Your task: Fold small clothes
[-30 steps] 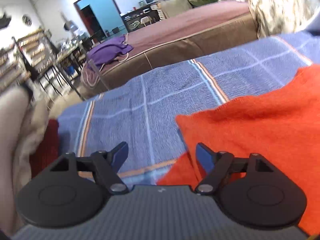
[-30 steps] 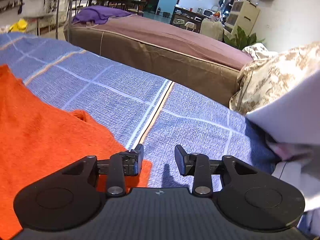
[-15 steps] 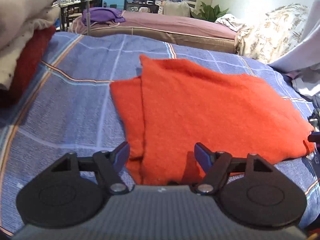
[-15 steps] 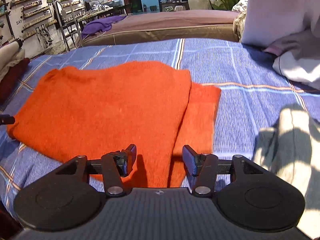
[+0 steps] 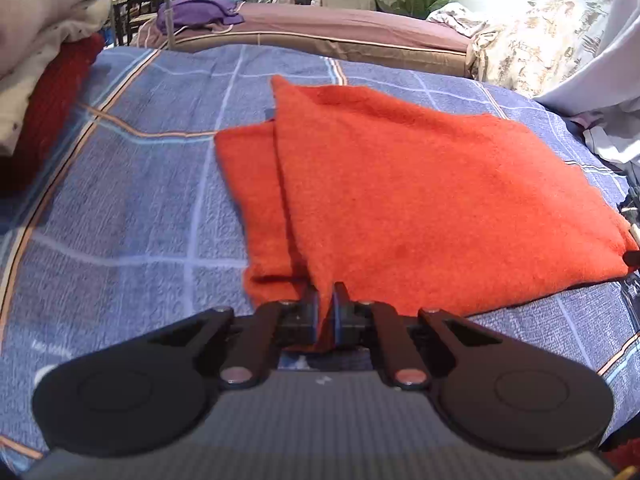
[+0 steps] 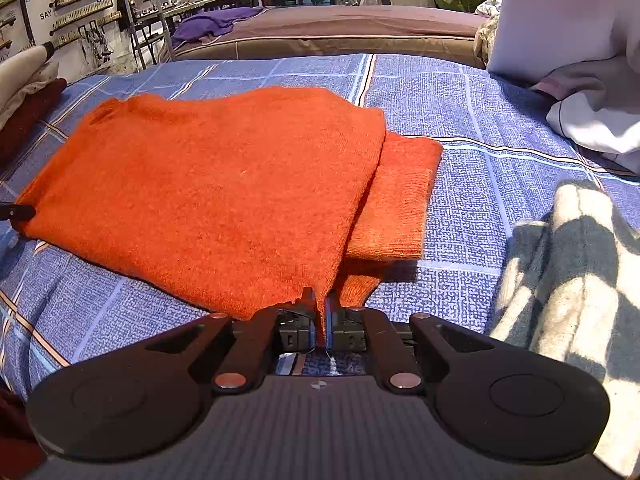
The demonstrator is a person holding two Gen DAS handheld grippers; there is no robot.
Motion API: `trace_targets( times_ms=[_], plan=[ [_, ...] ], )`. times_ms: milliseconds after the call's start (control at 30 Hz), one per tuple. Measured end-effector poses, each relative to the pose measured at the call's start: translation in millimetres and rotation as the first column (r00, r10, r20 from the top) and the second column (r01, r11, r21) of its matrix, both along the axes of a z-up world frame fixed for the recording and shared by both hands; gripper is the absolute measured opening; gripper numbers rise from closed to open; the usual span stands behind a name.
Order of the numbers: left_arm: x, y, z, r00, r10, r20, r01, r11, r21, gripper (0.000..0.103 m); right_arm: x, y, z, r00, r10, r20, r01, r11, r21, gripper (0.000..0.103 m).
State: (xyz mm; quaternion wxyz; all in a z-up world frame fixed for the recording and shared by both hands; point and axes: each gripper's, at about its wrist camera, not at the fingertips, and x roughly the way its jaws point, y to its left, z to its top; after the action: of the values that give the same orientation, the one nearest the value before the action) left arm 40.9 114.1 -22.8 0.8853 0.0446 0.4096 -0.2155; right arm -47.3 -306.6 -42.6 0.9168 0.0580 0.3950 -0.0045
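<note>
My left gripper (image 5: 326,300) sits at the bottom centre of the left wrist view, its jaws having just closed, and they now pinch the near corner of the orange sweater (image 5: 420,200). The knit rises into a small peak between the pads. In the right wrist view my right gripper (image 6: 320,304) has likewise just closed, and it clamps the other near corner of the same sweater (image 6: 208,184), the fabric drawn up between its pads.

The sweater lies spread across the middle of both frames on the blue plaid bedspread (image 5: 132,208), already doubled over itself. A folded sleeve (image 5: 252,200) pokes out from under the body on the left side of the left view, and another sleeve (image 6: 400,196) shows on the right side of the right view.

At the upper left of the left view sits a stack of folded clothes (image 5: 44,68), cream on top and dark red beneath. At the lower right of the right view lies a green and cream checked garment (image 6: 568,280), near the sweater but apart from it. White cloth (image 6: 592,120) is heaped at the upper right of that view. Across the top of both frames runs a brown bed (image 5: 340,36) with a purple garment (image 5: 196,10) on it.
</note>
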Motion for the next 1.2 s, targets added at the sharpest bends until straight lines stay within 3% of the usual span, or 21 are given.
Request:
trace_targets(
  times_ms=[200, 333, 367, 433, 500, 567, 633, 700, 767, 800, 867, 933, 967, 1100, 1200],
  plan=[
    [-5.6, 3.4, -9.9, 1.0, -0.006, 0.022, 0.005, 0.999, 0.054, 0.007, -0.6, 4.8, -17.7, 0.999, 0.001, -0.054, -0.001, 1.0, -0.012, 0.007],
    [-12.8, -8.2, -6.3, 0.997, -0.044, 0.068, 0.032, 0.987, 0.16, 0.016, 2.0, 18.1, -22.1, 0.999, 0.01, -0.041, -0.015, 0.994, -0.112, 0.009],
    [-14.5, -10.4, -5.1, 0.996, -0.051, 0.079, 0.036, 0.982, 0.185, 0.018, 2.3, 20.5, -21.3, 0.999, 0.013, -0.04, -0.018, 0.991, -0.133, 0.02],
    [-19.1, -14.8, -0.3, 0.993, -0.052, 0.102, 0.025, 0.97, 0.244, 0.037, 1.0, 22.8, -18.7, 0.999, 0.011, -0.038, -0.018, 0.984, -0.175, 0.037],
    [-25.7, -20.8, 9.5, 0.99, -0.04, 0.137, -0.003, 0.955, 0.298, 0.056, -2.6, 19.0, -14.7, 0.999, -0.008, -0.033, 0.002, 0.982, -0.187, 0.061],
    [-35.8, -30.4, 22.6, 0.981, -0.069, 0.183, 0.009, 0.95, 0.312, 0.062, -8.5, 10.6, -7.6, 0.999, -0.036, -0.01, 0.034, 0.987, -0.157, 0.064],
    [-48.6, -50.7, 34.1, 0.964, -0.152, 0.216, 0.076, 0.944, 0.322, 0.073, -13.8, -0.3, 0.4, 0.998, -0.069, 0.015, 0.07, 0.993, -0.094, 0.068],
    [-63.3, -82.4, 37.6, 0.937, -0.274, 0.215, 0.189, 0.918, 0.348, 0.076, -14.2, -10.5, 8.3, 0.994, -0.102, 0.029, 0.102, 0.995, -0.018, 0.091],
    [-80.8, -119.7, 31.9, 0.885, -0.413, 0.215, 0.312, 0.869, 0.385, 0.076, -12.3, -19.3, 14.5, 0.99, -0.132, 0.044, 0.131, 0.991, 0.038, 0.095],
    [-91.7, -141.9, 25.4, 0.846, -0.486, 0.22, 0.368, 0.83, 0.42, 0.076, -11.5, -22.2, 17.0, 0.988, -0.146, 0.056, 0.142, 0.988, 0.063, 0.095],
    [-112.9, -182.7, 10.5, 0.749, -0.621, 0.231, 0.447, 0.731, 0.515, 0.073, -10.3, -26.0, 20.1, 0.983, -0.168, 0.069, 0.161, 0.982, 0.098, 0.095],
    [-136.2, -222.6, -6.5, 0.626, -0.741, 0.244, 0.499, 0.621, 0.605, 0.069, -10.2, -29.4, 21.1, 0.978, -0.193, 0.078, 0.183, 0.976, 0.121, 0.096],
    [-144.0, -239.0, -12.9, 0.582, -0.777, 0.24, 0.516, 0.581, 0.63, 0.067, -10.9, -30.6, 20.9, 0.976, -0.202, 0.077, 0.191, 0.973, 0.129, 0.098],
    [-163.1, -294.6, -39.4, 0.451, -0.868, 0.209, 0.573, 0.461, 0.678, 0.048, -19.9, -35.5, 17.0, 0.974, -0.217, 0.068, 0.205, 0.966, 0.156, 0.103],
    [-171.3, -327.9, -58.1, 0.374, -0.903, 0.214, 0.536, 0.398, 0.744, 0.036, -24.3, -42.2, 17.3, 0.971, -0.232, 0.066, 0.219, 0.963, 0.154, 0.103]
  ],
)
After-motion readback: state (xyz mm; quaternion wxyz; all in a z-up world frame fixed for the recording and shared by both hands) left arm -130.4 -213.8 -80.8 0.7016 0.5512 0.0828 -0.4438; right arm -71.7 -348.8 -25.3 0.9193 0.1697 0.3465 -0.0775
